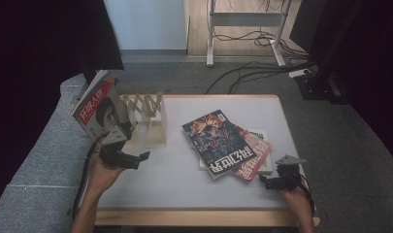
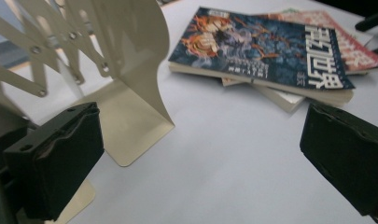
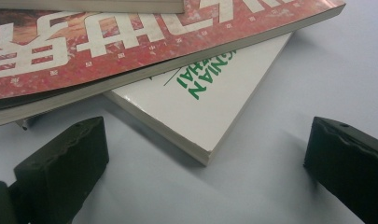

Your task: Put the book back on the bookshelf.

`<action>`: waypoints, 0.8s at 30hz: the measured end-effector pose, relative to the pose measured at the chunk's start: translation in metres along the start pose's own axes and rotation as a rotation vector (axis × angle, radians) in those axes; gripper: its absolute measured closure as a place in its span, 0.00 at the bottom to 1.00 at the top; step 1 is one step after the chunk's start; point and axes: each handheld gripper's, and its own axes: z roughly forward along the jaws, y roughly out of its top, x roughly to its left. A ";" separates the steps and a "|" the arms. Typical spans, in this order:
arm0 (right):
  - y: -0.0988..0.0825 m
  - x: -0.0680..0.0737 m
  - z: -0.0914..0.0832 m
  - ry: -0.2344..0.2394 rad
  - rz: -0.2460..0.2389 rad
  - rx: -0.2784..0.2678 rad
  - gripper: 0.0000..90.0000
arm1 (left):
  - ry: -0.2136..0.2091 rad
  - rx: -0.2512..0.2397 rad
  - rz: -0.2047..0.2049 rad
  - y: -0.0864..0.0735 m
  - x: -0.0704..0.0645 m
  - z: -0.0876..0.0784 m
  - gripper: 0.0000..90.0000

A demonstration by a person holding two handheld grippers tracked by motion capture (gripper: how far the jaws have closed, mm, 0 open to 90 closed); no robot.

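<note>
- A red-and-white magazine (image 1: 96,109) leans upright at the far left of the counter (image 1: 174,179), against the left end of the cream expanding book rack (image 1: 148,119). Its top corner runs into the dark curtain behind it, and its lower edge is hidden behind the left gripper.
- The left gripper (image 1: 136,159) hovers just in front of the rack, jaws spread wide and holding nothing. In the left gripper view, the rack's lattice (image 2: 46,51) is cut off by the top and left edges, and only one curved plate with its foot is whole.
- Near the middle, a stack of books lies flat. The dark-covered magazine (image 1: 217,141) is on top, turned at an angle, with large white characters along one edge.
- Under it lies a red magazine (image 1: 254,158), mostly covered. In the right gripper view, its title (image 3: 84,42) is cut off by the frame and cannot be read in full.
- At the bottom is a white book (image 1: 262,145). Only a corner shows in the right gripper view (image 3: 200,107), with green lettering partly hidden under the red one.
- The right gripper (image 1: 263,180) rests low near the counter's front right corner, just beside the stack. It is released, its jaws wide apart on either side of the white book's corner but not touching it.
</note>
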 end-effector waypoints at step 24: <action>0.000 0.000 0.000 0.000 -0.002 0.001 0.00 | -0.101 0.066 0.085 0.022 -0.021 0.073 0.00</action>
